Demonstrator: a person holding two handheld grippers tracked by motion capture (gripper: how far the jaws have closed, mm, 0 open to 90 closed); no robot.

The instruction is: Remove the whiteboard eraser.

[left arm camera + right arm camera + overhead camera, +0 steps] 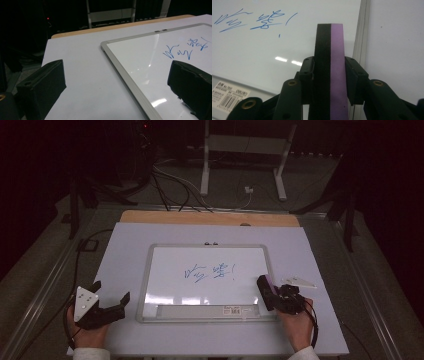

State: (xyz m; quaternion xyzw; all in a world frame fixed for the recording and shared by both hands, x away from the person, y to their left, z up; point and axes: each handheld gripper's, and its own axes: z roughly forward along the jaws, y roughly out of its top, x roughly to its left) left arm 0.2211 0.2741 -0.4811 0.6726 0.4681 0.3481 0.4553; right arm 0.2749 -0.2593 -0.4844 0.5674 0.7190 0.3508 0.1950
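Note:
A whiteboard (150, 270) with a silver frame lies in the middle of the white table, and blue handwriting (210, 270) crosses its centre. At the board's right edge my right gripper (269, 295) is shut on an eraser (266, 287) with a black side and a purple side. In the right gripper view the eraser (329, 40) stands on edge between the two pads of my right gripper (329, 67), over the board's right frame. My left gripper (111, 290) rests left of the board, open and holding nothing. In the left gripper view the left gripper (115, 85) straddles the frame (120, 67).
The table's wooden far edge (210, 217) borders a dark floor with cables and white stand legs (205, 170). A barcode label (240, 310) sits on the board's bottom tray. Bare white table surface (320, 255) lies right of the board.

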